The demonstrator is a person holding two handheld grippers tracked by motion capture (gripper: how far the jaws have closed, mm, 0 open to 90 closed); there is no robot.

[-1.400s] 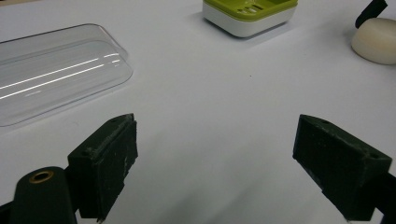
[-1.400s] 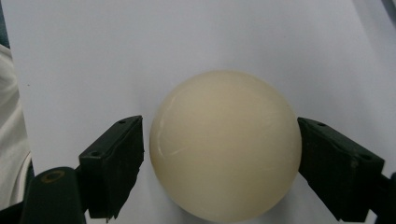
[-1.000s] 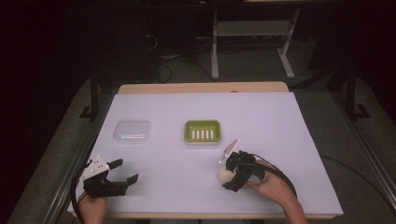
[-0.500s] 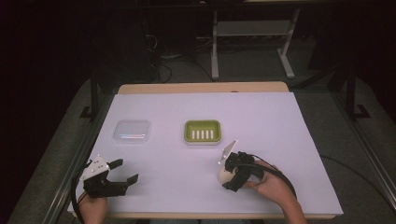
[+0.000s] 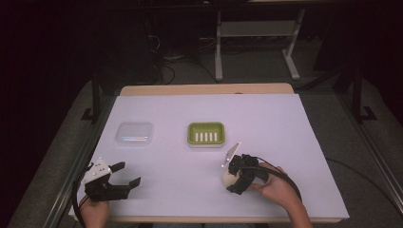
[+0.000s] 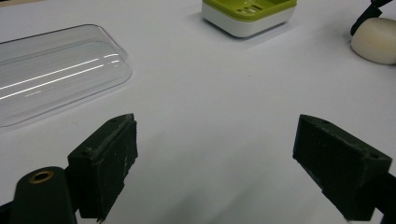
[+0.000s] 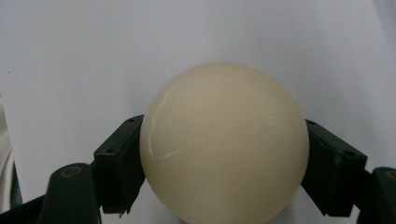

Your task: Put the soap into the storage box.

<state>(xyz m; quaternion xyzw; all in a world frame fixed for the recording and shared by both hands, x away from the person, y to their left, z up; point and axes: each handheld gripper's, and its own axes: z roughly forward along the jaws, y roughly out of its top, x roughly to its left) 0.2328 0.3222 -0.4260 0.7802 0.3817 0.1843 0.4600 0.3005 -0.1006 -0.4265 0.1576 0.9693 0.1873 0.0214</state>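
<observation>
Right gripper (image 5: 234, 178) fingers clamp cream soap (image 7: 224, 142), underside hidden; left gripper (image 5: 124, 175) fingers wide, empty.

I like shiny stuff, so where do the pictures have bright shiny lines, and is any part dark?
In the left gripper view, white glare streaks run across the clear lid. In the right gripper view, the cream soap between the jaws has a soft sheen. In the high view, the table is brightly lit while the room behind it is nearly black.

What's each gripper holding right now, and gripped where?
Right gripper is shut on the cream rounded soap bar, jaws on its two opposite sides at the widest part. Left gripper is open, holding nothing.
</observation>
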